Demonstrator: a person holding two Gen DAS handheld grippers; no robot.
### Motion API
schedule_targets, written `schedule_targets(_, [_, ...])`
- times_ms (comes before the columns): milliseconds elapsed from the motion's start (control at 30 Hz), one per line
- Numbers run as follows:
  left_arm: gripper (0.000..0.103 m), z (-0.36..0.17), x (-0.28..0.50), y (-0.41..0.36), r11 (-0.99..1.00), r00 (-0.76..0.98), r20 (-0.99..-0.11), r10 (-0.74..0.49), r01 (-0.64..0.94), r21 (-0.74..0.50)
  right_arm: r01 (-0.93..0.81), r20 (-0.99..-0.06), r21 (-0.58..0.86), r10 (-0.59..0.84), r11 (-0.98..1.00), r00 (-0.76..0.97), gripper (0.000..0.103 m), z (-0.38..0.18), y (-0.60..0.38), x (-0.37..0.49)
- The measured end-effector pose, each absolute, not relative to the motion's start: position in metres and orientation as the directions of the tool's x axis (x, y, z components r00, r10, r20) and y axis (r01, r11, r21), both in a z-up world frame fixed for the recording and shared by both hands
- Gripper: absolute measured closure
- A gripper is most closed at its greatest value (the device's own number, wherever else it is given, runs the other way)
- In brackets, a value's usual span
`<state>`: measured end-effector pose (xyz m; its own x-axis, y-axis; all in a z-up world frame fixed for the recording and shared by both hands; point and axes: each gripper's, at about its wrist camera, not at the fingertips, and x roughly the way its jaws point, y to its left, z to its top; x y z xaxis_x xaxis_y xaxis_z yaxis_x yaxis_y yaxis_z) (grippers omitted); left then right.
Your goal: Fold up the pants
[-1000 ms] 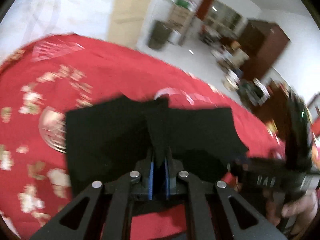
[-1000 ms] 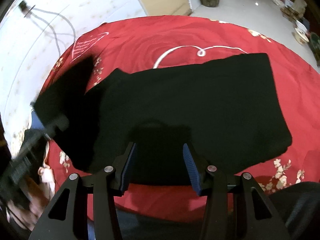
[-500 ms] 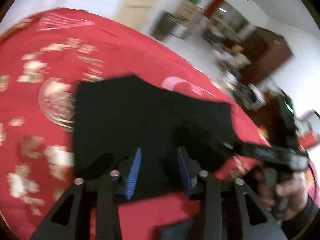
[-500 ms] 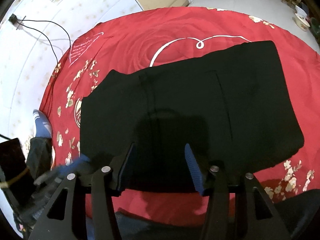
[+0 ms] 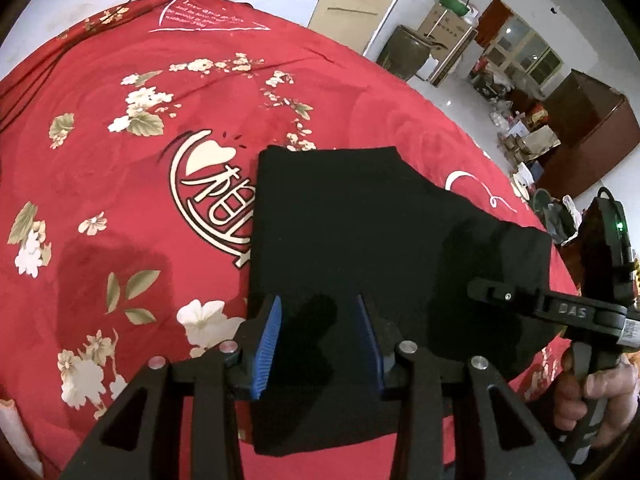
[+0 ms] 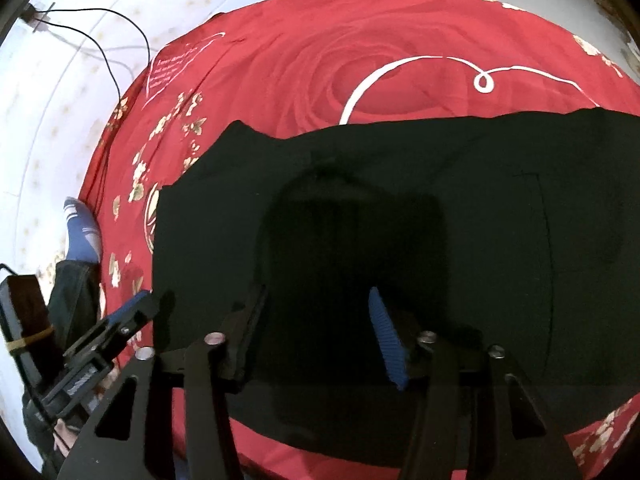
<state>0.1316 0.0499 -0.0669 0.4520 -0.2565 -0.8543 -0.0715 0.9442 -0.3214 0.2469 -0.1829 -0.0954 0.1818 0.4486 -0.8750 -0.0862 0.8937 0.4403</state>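
Lying flat on red tabletop (image 5: 120, 208): black pants (image 5: 360, 240) | L hand-held gripper (image 5: 320, 344) agape, holding nothing | R hand-held gripper (image 6: 316, 336) agape, holding nothing

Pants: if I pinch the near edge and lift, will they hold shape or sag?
The pants lie limp and flat on the red cloth, so they will likely sag. Layers look loosely stacked and may slide apart. Probably light.

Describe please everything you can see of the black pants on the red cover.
The black pants look like soft matte cloth, already folded into a broad, flat, roughly rectangular shape. They lie on the red flowered cover, partly hiding a round printed emblem. Faint seam lines show near one end. Both grippers have open jaws, gripping nothing.
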Motion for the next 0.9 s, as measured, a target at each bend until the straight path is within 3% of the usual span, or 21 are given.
schedule_targets(67, [0.062, -0.069, 0.133, 0.051, 0.944, 0.448, -0.857, -0.253, -0.079, -0.320, -0.057, -0.878, 0.449, 0.453, 0.892, 0.156, 0.100, -0.103, -0.186, 0.249])
schedule_targets(100, [0.062, -0.069, 0.133, 0.052, 0.944, 0.448, -0.858, -0.252, -0.084, -0.320, -0.044, -0.869, 0.469, 0.470, 0.882, 0.156, 0.100, -0.104, -0.188, 0.250])
schedule_targets(533, [0.062, -0.055, 0.129, 0.055, 0.950, 0.461, -0.855, -0.236, -0.076, -0.303, 0.081, -0.905, 0.393, 0.369, 0.916, 0.212, 0.100, -0.095, -0.213, 0.242])
schedule_targets(700, [0.062, -0.054, 0.129, 0.046, 0.954, 0.468, -0.849, -0.246, -0.038, -0.298, 0.032, -0.855, 0.437, 0.404, 0.899, 0.326, 0.091, -0.067, -0.216, 0.231])
schedule_targets(900, [0.062, -0.077, 0.128, 0.038, 0.964, 0.422, -0.877, -0.230, -0.025, -0.265, -0.030, -0.902, 0.402, 0.402, 0.915, 0.155, 0.091, -0.093, -0.190, 0.232])
